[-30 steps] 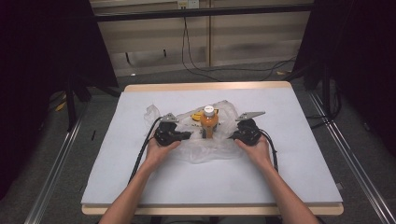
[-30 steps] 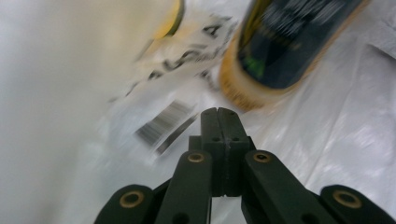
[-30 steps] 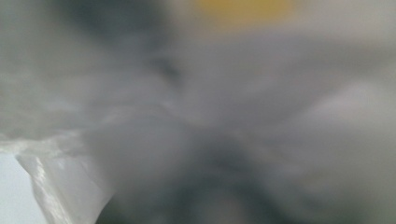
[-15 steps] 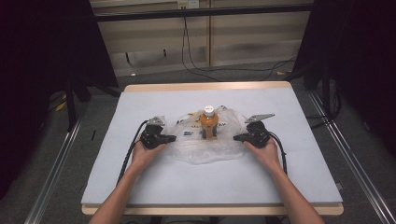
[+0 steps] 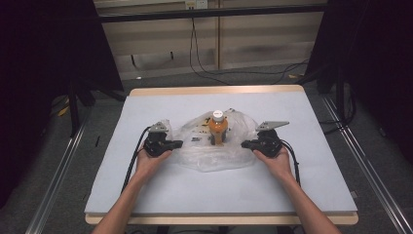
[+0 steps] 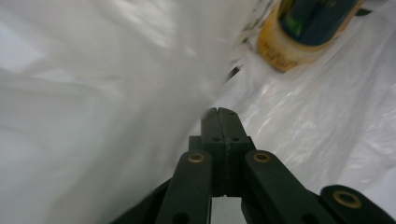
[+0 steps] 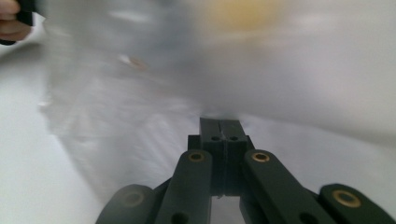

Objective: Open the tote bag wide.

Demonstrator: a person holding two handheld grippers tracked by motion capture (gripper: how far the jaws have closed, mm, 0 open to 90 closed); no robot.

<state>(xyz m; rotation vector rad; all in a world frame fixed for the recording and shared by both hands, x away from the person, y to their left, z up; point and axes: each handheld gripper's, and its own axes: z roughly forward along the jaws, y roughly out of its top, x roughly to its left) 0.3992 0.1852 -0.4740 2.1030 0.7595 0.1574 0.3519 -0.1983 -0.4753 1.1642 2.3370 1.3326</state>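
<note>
Currently an orange juice bottle (image 5: 217, 129) with a white cap stands upright on the flattened clear plastic bag (image 5: 214, 156), mid-table on the pale table mat (image 5: 146, 195). Left gripper (image 5: 176, 144) sits at the bag's left edge, right gripper (image 5: 246, 144) at its right edge, both pointing inward. Left gripper view: jaws pressed fully together, tips at a fold of film (image 6: 140, 93); whether film is actually pinched I cannot tell. Right gripper view: jaws likewise clenched tight, tips against blurred plastic (image 7: 140, 102), grip on it unclear. Risks, as judged: if both hands pull outward on the bag, the film under the bottle could drag and tip it, since it stands tall on a slick sheet. Uneven pull, one side harder, would skid the bottle sideways. Thin film may slip free of closed tips or tear where it is pinched.
</note>
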